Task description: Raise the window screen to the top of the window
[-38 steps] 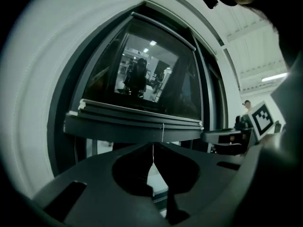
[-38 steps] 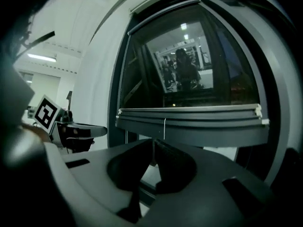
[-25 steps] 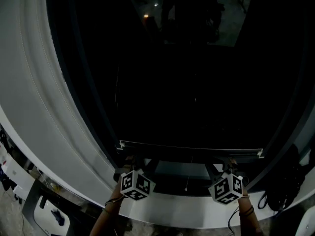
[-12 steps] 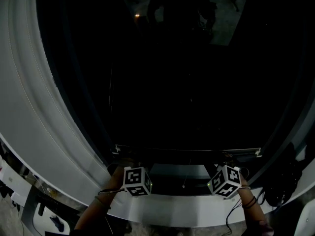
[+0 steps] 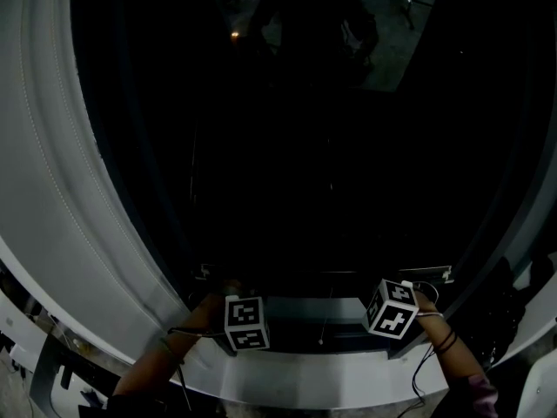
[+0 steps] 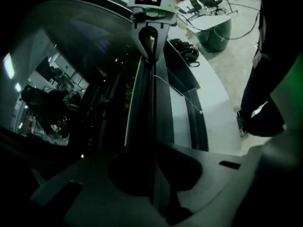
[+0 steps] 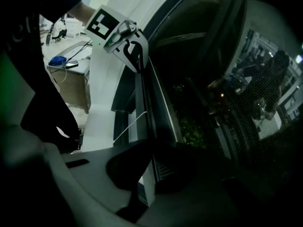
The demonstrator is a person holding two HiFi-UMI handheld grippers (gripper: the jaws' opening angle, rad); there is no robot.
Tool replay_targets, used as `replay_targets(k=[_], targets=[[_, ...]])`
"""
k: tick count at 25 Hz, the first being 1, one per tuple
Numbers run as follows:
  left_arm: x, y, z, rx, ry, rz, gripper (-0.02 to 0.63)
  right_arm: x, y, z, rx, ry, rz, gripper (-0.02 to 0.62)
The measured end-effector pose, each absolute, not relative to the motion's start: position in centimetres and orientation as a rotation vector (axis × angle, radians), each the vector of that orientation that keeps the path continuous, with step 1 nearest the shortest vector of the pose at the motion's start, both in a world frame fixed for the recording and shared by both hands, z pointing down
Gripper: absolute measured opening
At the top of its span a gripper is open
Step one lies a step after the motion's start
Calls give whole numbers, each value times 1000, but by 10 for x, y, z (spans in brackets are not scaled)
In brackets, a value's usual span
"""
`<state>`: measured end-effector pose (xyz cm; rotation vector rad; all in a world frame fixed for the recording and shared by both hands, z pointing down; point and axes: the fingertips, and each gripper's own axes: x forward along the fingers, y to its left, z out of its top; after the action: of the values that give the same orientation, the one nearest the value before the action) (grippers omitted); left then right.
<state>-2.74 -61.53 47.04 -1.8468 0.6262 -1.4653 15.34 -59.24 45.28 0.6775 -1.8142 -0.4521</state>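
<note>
The window screen's thin bottom bar (image 5: 322,273) runs across the dark window low in the head view. My left gripper (image 5: 233,293) grips the bar near its left end and my right gripper (image 5: 402,287) near its right end, each with its marker cube just below. In the left gripper view the bar (image 6: 142,103) passes edge-on between the left gripper's (image 6: 152,174) jaws, which are shut on it. The right gripper view shows the bar (image 7: 152,96) clamped in the right gripper (image 7: 147,174) the same way. Dark mesh (image 7: 265,126) stretches above the bar.
A white curved window frame (image 5: 52,190) rises at the left, and a white sill (image 5: 331,377) lies under the grippers. A thin pull cord (image 5: 324,320) hangs below the bar. Black cables and a bag (image 5: 496,320) sit at the right. The glass reflects a person (image 5: 313,24).
Both grippers keep their hold on the bar. The right marker cube has risen a little in the view and both forearms show more; the view itself has shifted.
</note>
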Motion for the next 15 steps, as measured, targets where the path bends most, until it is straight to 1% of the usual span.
replay_targets(k=[2, 3, 8, 15], targets=[[-25, -618, 450, -1903, 686, -1354, 45, 153, -594, 437, 752, -1856, -531, 28], [-24, -620, 433, -1910, 731, -1285, 24, 153, -595, 423, 802, -1870, -585, 28], [-22, -631, 324, -1833, 844, -1109, 31, 155, -605, 316, 929, -1829, -816, 28], [-13, -638, 181, -1706, 952, -880, 35, 167, -610, 175, 1080, -1761, -1060, 29]])
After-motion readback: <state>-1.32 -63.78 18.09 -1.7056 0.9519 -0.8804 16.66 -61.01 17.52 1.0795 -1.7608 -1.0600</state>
